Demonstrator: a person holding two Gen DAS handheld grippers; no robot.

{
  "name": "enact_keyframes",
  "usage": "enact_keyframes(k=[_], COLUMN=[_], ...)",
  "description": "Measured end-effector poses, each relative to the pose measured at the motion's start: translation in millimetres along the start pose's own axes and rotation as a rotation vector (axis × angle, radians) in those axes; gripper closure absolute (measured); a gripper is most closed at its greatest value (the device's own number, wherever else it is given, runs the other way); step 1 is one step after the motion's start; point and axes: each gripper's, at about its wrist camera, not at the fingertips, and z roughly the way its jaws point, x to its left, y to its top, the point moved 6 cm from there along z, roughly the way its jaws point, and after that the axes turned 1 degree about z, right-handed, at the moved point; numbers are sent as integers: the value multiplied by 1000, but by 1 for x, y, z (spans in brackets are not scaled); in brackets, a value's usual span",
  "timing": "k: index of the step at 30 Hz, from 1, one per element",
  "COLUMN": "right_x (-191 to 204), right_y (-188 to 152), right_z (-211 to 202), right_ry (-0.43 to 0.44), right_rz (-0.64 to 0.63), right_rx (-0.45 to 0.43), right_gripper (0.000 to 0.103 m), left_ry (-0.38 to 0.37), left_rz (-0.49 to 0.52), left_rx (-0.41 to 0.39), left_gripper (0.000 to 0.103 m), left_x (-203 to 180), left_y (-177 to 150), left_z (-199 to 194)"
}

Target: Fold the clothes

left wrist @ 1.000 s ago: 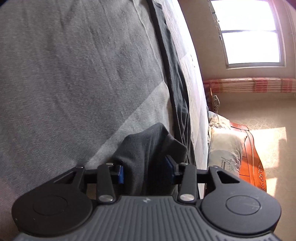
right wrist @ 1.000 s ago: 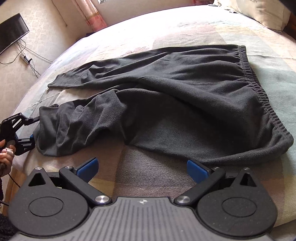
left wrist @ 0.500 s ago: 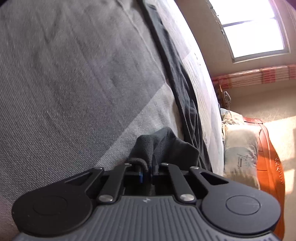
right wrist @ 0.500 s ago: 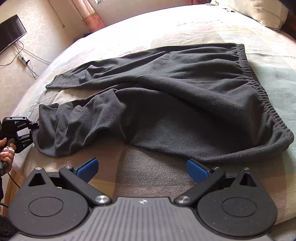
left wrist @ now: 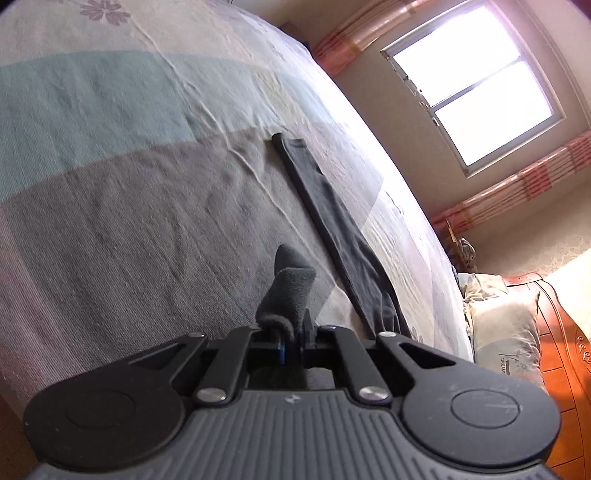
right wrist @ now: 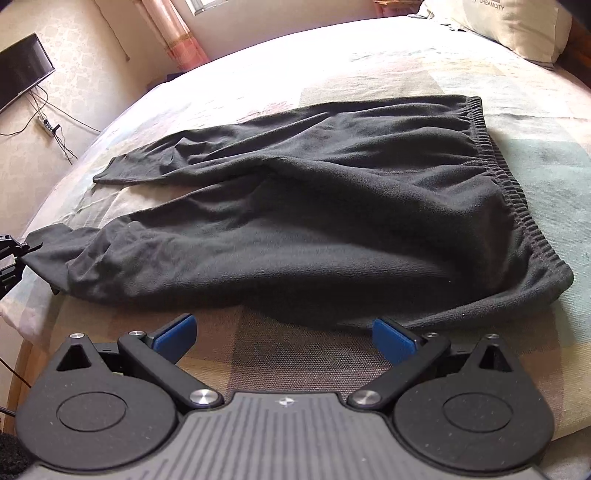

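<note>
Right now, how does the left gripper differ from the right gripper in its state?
The left gripper is shut, while the right gripper is open, its blue fingers wide apart. The left gripper pinches a leg end of the dark pants; the right gripper holds nothing and hovers over the bedsheet just short of the pants' near edge. Both are black with blue fingers and point toward the same pants.

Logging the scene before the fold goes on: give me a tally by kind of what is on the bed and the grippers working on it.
Dark grey trousers: 1, near leg's cuff pinched in the left gripper
Pillows: 1, the pillow at the head of the bed
Grippers: 2, left shut on the cuff, right gripper open and empty
Total: 4
</note>
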Motion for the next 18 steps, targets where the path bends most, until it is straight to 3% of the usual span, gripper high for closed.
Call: enact_keyframes(k=[5, 11, 15, 18], right_x=[-9, -50, -92, -112], right_y=[-3, -13, -18, -13], right_z=[-4, -20, -27, -27], right_ry=[7, -21, -39, 40], right_rz=[44, 205, 351, 452], right_rx=[6, -21, -82, -169], right_gripper=[0, 0, 0, 1], left_ry=[3, 78, 113, 130], left_rz=[69, 96, 63, 63], left_rx=[-5, 38, 70, 81], left_gripper=[98, 98, 97, 97], left_x=[-14, -7, 5, 8], left_y=[4, -5, -14, -17], left_z=[-11, -2, 5, 8])
